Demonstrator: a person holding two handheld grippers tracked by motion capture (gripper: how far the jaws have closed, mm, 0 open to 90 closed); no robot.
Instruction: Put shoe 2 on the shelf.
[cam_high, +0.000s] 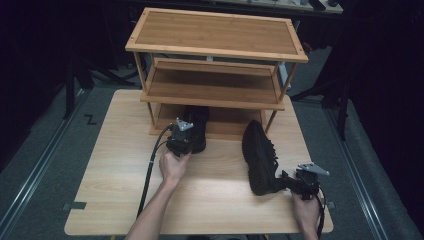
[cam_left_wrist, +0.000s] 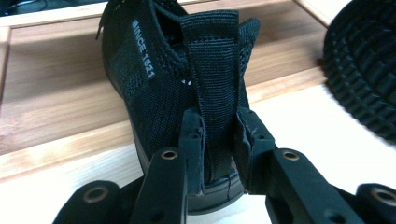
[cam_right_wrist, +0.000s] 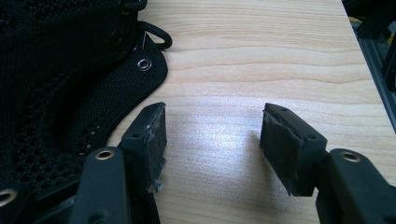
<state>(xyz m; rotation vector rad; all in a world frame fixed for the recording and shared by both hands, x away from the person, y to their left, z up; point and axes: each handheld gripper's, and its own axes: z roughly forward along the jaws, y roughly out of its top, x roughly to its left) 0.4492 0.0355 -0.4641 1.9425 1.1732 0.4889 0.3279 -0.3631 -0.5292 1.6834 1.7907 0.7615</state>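
A black knit shoe (cam_high: 198, 127) stands upright with its toe on the bottom shelf (cam_high: 232, 125) of a wooden rack, heel toward me. My left gripper (cam_high: 191, 143) is shut on that shoe's heel pull-tab (cam_left_wrist: 212, 60); in the left gripper view its pads (cam_left_wrist: 194, 135) pinch the strap from both sides. A second black shoe (cam_high: 259, 155) lies on its side on the table, its treaded sole (cam_left_wrist: 362, 60) turned to the left. My right gripper (cam_high: 286, 183) rests by that shoe's heel end, open (cam_right_wrist: 212, 135), with bare table between the pads and the shoe's mesh (cam_right_wrist: 60, 84) beside its left jaw.
The three-level bamboo rack (cam_high: 215, 50) stands at the far side of the light wooden table (cam_high: 120, 165); its upper two shelves hold nothing. The table's right edge runs close to my right hand. Dark floor with rails surrounds the table.
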